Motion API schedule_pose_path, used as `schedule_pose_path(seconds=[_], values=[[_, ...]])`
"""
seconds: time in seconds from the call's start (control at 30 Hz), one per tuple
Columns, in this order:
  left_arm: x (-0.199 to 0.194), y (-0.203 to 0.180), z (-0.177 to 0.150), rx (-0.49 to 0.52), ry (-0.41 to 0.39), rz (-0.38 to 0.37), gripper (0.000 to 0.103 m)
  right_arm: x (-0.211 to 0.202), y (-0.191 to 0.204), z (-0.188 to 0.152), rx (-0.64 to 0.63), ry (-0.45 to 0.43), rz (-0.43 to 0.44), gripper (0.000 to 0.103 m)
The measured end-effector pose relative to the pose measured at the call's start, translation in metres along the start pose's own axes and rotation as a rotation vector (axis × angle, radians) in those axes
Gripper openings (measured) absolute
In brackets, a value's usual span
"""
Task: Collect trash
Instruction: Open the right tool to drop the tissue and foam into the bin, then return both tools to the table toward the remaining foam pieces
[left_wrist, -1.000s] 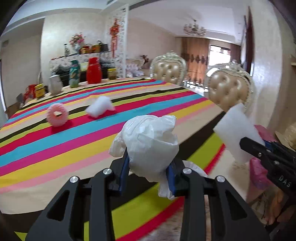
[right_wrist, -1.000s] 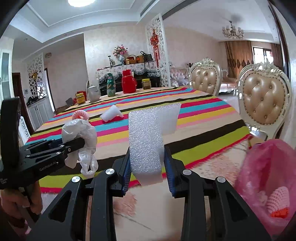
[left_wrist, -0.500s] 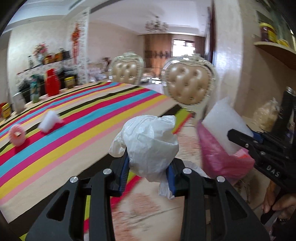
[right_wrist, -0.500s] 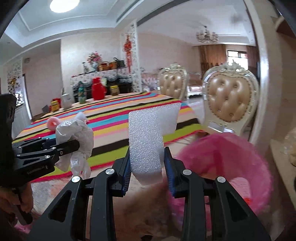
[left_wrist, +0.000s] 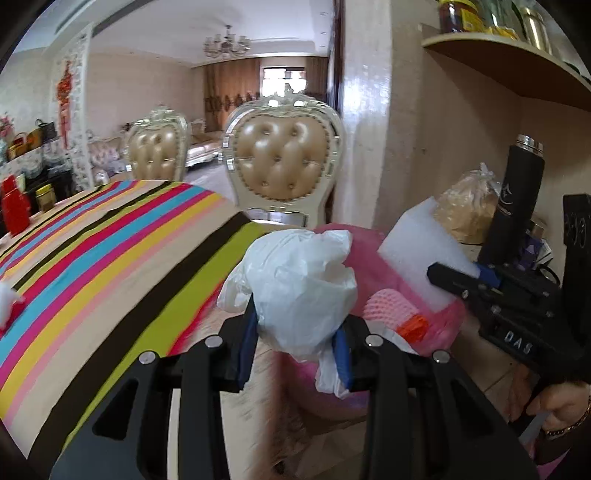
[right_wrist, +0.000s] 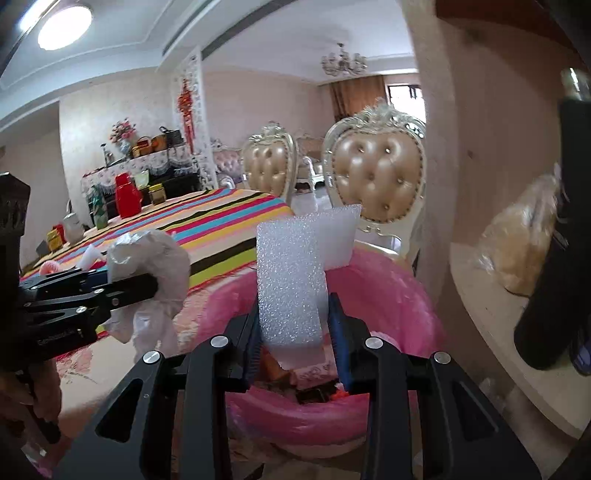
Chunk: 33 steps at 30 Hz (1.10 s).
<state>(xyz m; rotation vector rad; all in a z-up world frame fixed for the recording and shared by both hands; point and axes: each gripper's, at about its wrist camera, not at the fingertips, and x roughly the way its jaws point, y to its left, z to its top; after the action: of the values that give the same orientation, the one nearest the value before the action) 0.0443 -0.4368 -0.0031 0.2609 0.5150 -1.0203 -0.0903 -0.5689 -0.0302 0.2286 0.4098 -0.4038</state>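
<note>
- Bag (left_wrist: 303, 284): crumpled white plastic, bunched into a ball with a loose tail hanging below; clamped between the left gripper's (left_wrist: 295, 347) jaws, held beside the bin's rim.
- Foam (right_wrist: 290, 284): white, pebbled sheet, folded, standing upright; clamped between the right gripper's (right_wrist: 293, 332) jaws, over the bin's mouth.
- Bin (right_wrist: 391, 280): lined with pink plastic, open; pink foam netting (left_wrist: 388, 308) and other scraps lie inside.
- White scrap (left_wrist: 7, 299): lies on the striped worktop (left_wrist: 110, 258), far end.
</note>
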Motion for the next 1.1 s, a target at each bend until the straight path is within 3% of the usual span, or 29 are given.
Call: schedule_pose_path(seconds=[0.23,0.27,0.3,0.33,0.53,0.7,0.93,1.1], values=[[0.049,-0.030,0.021,0.046,0.058,-0.106,0.039,0.015,-0.025,0.001,0.048,0.020,0.007,0.033],[0.057,-0.030,0.023,0.041,0.071,-0.111,0.042,0.019,-0.028,0.004,0.054,0.016,0.019,0.035],[0.062,-0.029,0.023,0.030,0.075,-0.100,0.058,0.024,-0.031,0.006,0.062,0.012,0.016,0.044],[0.065,-0.028,0.023,0.019,0.069,-0.086,0.065,0.027,-0.033,0.008,0.070,0.012,0.000,0.054],[0.041,0.002,0.007,-0.003,0.010,0.046,0.077,0.028,-0.034,0.011,0.079,-0.001,-0.025,0.054],[0.007,0.034,-0.012,-0.017,-0.015,0.207,0.098,0.026,-0.018,0.007,0.070,0.011,-0.005,0.059],[-0.047,0.087,-0.039,-0.077,-0.018,0.341,0.098,0.032,0.053,0.015,-0.023,0.021,0.116,0.079],[-0.092,0.142,-0.061,-0.157,0.003,0.480,0.098,0.050,0.122,0.018,-0.068,0.070,0.224,0.084]])
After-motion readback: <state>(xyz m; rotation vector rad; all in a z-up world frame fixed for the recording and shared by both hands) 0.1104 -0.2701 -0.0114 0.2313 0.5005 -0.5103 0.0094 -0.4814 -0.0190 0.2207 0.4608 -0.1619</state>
